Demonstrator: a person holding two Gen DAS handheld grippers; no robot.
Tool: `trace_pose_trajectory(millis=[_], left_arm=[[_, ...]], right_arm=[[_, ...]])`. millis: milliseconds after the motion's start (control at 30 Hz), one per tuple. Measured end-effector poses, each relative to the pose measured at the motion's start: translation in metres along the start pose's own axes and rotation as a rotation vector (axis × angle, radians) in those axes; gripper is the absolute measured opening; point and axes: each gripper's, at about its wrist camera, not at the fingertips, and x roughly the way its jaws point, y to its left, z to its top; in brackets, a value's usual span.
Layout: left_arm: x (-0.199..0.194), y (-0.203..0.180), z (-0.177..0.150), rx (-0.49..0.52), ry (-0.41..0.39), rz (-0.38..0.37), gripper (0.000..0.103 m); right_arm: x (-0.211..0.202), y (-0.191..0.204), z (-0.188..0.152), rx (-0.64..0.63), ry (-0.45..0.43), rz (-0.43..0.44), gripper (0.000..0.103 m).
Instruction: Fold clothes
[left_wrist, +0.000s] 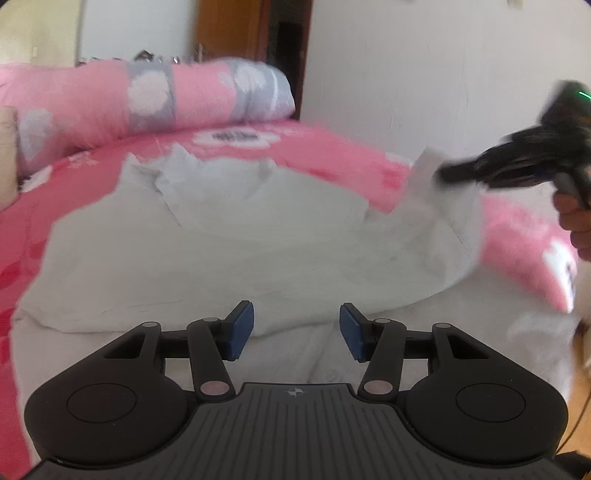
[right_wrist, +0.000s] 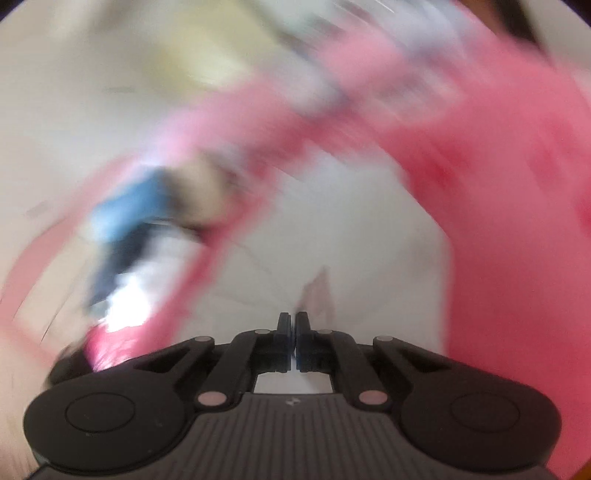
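A white garment (left_wrist: 258, 229) lies crumpled on a pink bed sheet (left_wrist: 332, 147). My left gripper (left_wrist: 297, 328) hovers open just above its near part, with nothing between the blue pads. At the right of the left wrist view, my right gripper (left_wrist: 441, 173) holds a lifted corner of the garment, with a hand (left_wrist: 576, 218) behind it. The right wrist view is heavily blurred. In it my right gripper (right_wrist: 294, 325) has its fingers pressed together, and the white garment (right_wrist: 332, 240) stretches ahead of them.
A rolled pink and grey quilt (left_wrist: 147, 99) lies along the far side of the bed. Behind it are a white wall (left_wrist: 406, 74) and a dark doorway (left_wrist: 284, 55). The pink sheet (right_wrist: 517, 184) fills the right of the right wrist view.
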Motion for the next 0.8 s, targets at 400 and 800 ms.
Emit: trace_pose_trajectory(millis=[400, 800], left_arm=[[-0.03, 0.017, -0.012, -0.086, 0.005, 0.015, 0.052], [-0.015, 0.014, -0.008, -0.041, 0.028, 0.094, 0.051]], right_arm=[[-0.002, 0.077, -0.073, -0.465, 0.231, -0.03, 0.002], [0.01, 0.047, -0.037, -0.208, 0.106, -0.102, 0.061]])
